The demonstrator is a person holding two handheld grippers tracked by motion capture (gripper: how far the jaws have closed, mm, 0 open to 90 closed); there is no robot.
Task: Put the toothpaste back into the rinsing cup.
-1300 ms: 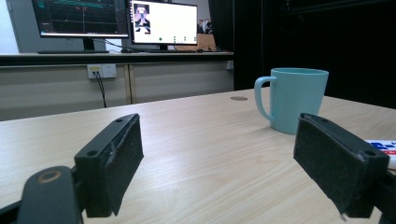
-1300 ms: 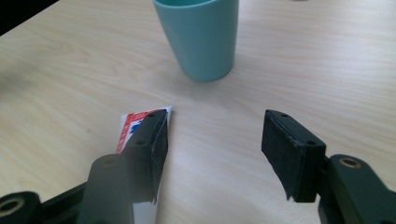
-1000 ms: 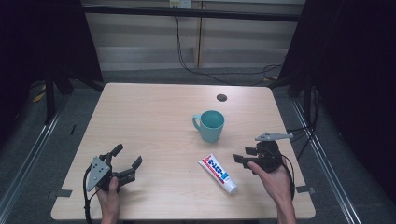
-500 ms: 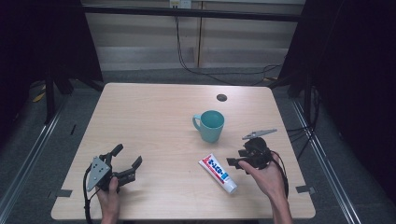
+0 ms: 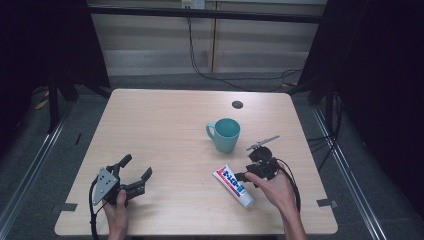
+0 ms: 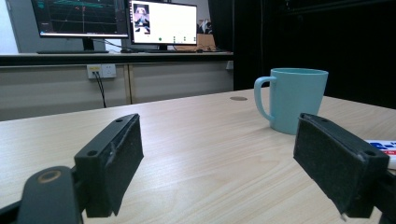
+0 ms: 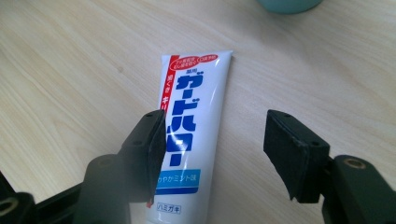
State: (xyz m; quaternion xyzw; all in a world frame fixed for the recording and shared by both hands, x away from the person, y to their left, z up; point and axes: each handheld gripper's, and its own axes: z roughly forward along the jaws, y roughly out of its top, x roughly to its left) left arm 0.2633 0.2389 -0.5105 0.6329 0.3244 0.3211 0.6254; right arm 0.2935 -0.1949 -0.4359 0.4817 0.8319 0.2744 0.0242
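Observation:
A white toothpaste tube [image 5: 233,186] with blue and red print lies flat on the wooden table [image 5: 165,125], front right. My right gripper [image 5: 246,167] hovers just over its right side, held by a hand. In the right gripper view the tube [image 7: 194,126] lies below and between the jaws; the left jaw overlaps it and no pad presses on it. My right gripper [image 7: 215,140] is open, and its jaws have just been closing a little. A teal mug [image 5: 225,134] stands upright behind the tube. My left gripper [image 5: 136,166] rests open at the front left, nothing between its pads [image 6: 121,158], facing the mug [image 6: 294,98].
A black round cable hole [image 5: 237,104] sits in the table behind the mug. Monitors [image 6: 116,18] stand on a counter beyond the table's far edge. Black frame posts [image 5: 52,100] flank the table on both sides.
My right gripper has moved left and slightly down, from beside the tube to over its right side. The left gripper, tube and mug have stayed put.

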